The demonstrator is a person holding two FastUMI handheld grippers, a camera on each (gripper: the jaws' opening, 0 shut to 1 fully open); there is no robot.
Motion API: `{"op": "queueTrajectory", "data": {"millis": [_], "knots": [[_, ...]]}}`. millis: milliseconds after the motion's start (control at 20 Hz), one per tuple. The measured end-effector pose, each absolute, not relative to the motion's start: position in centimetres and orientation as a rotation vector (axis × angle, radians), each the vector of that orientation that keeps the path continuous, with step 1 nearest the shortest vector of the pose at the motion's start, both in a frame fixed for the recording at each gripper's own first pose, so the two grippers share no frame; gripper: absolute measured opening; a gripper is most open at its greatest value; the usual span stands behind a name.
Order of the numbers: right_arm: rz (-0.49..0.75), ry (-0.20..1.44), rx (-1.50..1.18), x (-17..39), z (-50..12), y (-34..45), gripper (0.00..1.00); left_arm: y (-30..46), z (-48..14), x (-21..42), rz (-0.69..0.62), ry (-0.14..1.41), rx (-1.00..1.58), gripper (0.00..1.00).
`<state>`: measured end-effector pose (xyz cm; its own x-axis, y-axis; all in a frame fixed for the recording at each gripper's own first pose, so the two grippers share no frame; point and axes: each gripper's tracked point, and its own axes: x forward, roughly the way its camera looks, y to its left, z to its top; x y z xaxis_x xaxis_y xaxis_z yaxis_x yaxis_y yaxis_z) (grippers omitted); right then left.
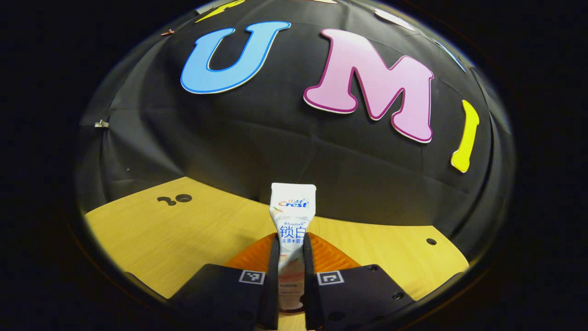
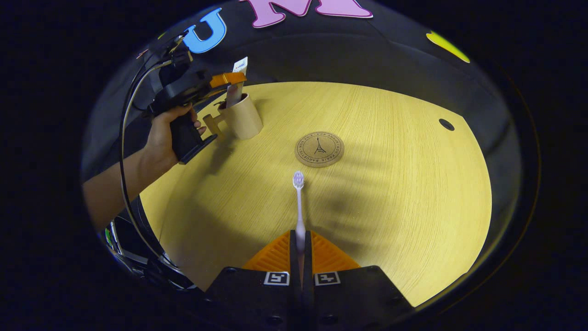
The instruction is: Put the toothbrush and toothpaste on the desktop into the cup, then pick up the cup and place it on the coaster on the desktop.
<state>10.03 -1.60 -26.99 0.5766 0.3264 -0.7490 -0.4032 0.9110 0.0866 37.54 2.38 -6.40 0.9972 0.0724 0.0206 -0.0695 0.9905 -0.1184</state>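
Toothpaste upright in the left gripper, lower end at the cup mouth, far left on the tabletop.
Toothbrush clamped in the right gripper, bristles forward, aimed toward the coaster; cup up-left of it.

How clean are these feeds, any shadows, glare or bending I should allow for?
Left gripper view: toothpaste sharp, wall curved by the fisheye. Right gripper view: table evenly lit, soft shadows beyond the toothbrush and beside the cup; coaster crisp, no glare.
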Motion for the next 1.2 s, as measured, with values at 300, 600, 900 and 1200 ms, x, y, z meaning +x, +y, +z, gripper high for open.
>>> {"op": "queueTrajectory", "data": {"millis": [300,600,900,1200], "knots": [[0.454,0.791,-0.076,11.9,-24.9,0.9,0.05,3.5,-6.1,32.7,0.052,0.010,-0.143,0.67],[0.532,0.647,-0.022,15.7,-19.1,6.5,0.05,4.8,-6.8,24.6,0.096,0.030,-0.114,0.97],[0.598,0.496,-0.018,20.0,-15.5,11.7,0.05,5.3,-10.7,17.4,0.132,0.106,-0.150,0.97],[0.643,0.397,0.009,22.6,-13.9,16.8,0.05,6.8,-11.5,15.4,0.181,0.111,-0.199,0.97]]}}
